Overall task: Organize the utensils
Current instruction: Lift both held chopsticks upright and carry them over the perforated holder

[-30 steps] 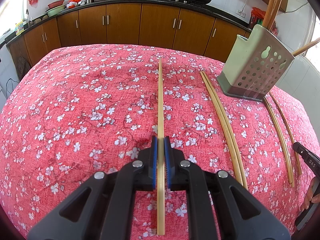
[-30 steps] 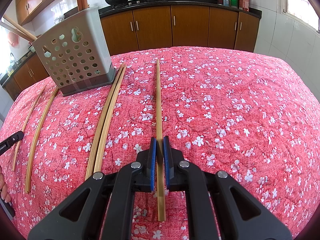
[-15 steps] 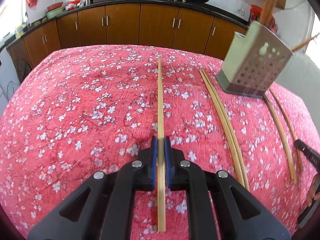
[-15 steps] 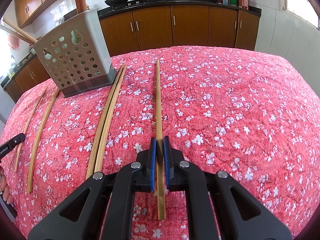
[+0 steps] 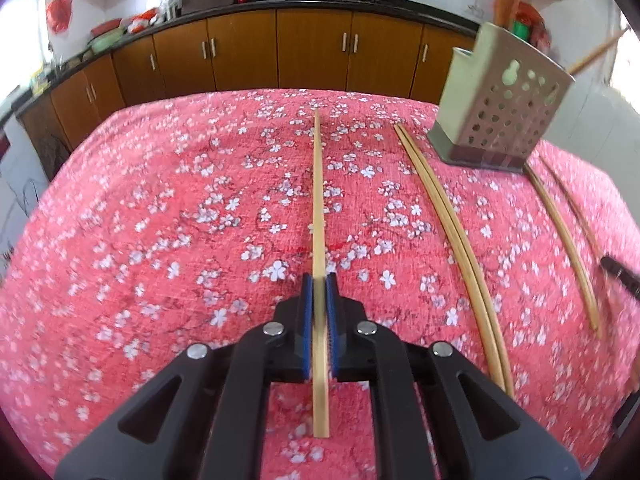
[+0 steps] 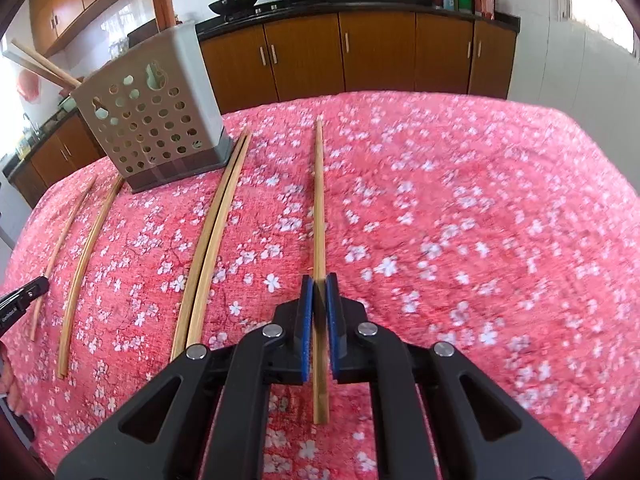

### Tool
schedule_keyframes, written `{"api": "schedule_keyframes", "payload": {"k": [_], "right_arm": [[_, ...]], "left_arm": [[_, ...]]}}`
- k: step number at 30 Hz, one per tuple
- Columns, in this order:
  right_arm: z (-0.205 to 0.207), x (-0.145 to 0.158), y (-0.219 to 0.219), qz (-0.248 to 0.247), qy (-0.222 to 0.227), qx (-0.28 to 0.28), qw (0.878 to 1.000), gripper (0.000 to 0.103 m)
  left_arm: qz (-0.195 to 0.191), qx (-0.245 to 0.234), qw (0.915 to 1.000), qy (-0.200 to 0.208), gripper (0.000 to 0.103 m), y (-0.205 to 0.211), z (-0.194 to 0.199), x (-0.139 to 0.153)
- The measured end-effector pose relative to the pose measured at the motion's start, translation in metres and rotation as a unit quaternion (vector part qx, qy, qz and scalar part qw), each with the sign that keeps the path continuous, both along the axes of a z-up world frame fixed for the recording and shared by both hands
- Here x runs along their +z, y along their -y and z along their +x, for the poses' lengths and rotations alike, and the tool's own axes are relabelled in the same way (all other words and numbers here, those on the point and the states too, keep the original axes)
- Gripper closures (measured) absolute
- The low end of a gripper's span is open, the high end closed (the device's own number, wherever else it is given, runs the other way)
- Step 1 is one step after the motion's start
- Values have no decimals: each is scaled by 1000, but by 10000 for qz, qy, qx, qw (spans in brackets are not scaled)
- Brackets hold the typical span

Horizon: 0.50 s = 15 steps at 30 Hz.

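Observation:
My left gripper (image 5: 319, 280) is shut on a long bamboo chopstick (image 5: 317, 184) that points forward over the red flowered tablecloth. My right gripper (image 6: 319, 282) is shut on another bamboo chopstick (image 6: 319, 192), also pointing forward. A grey perforated utensil holder (image 5: 500, 120) stands at the far right in the left wrist view and at the far left in the right wrist view (image 6: 154, 112), with chopsticks sticking out of it. A pair of chopsticks (image 5: 448, 224) lies on the cloth between me and the holder, also in the right wrist view (image 6: 212, 236).
Two more separate chopsticks (image 5: 560, 236) lie past the holder, seen in the right wrist view (image 6: 86, 252) at the left. The other gripper's tip (image 6: 22, 300) shows at the left edge. Brown kitchen cabinets (image 5: 312, 52) line the back wall.
Both grippers have lifted and pulled back a little with their chopsticks held; the table and holder look slightly farther and the view is blurred by motion.

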State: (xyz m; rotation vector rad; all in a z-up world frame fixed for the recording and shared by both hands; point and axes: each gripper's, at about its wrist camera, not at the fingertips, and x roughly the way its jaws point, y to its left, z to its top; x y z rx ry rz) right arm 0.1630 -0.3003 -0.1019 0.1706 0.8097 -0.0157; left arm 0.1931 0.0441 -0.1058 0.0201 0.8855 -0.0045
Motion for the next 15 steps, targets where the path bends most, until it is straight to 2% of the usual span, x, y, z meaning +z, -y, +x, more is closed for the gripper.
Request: {"api": "schedule_keyframes", "payload": {"k": [2, 6, 10, 15], "right_arm": [[-7, 16, 3, 3, 256, -29, 9997, 95], [-20, 61, 2, -58, 952, -70, 9954, 95], [-23, 94, 9, -52, 1414, -84, 9899, 95], [-25, 115, 9, -60, 1734, -73, 9848, 95]], "left_arm": [[131, -94, 9997, 198, 95, 2, -9, 14], [63, -161, 9975, 683, 95, 0, -20, 58], [-220, -137, 9923, 1210, 95, -4, -22, 106], [-554, -173, 9857, 1579, 95, -14, -19, 145]]}}
